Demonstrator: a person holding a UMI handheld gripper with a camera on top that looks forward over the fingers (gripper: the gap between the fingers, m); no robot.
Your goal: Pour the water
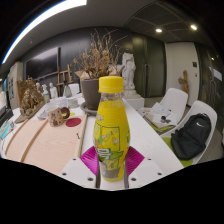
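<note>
The tool [111, 170] appears at the base of the view, its two fingers spread to either side of a bottle [111, 128]. The magenta pads [92, 160] on the inner faces flank the lower body of the bottle; whether both pads press on it or merely stand beside it cannot be told, since the bottle hides the inner edges.

The bottle stands upright between the fingers, its long axis vertical and its orange cap [111, 84] pointing straight up. The body is clear plastic filled with yellow liquid and wears a green and yellow label. Its base sits at the level of the pads and fingers; whether it rests on the surface or hangs just above it cannot be told.

Beyond the fingers stretches a pale surface [45, 140], joined from several panels. Behind the bottle, a dark pot [90, 93] holds dry branches [100, 52]. To the left of the pot lie a small red dish [73, 122] and a few unclear objects. To the right of the tool, a black bag [190, 137] rests on a white chair [205, 115].
</note>
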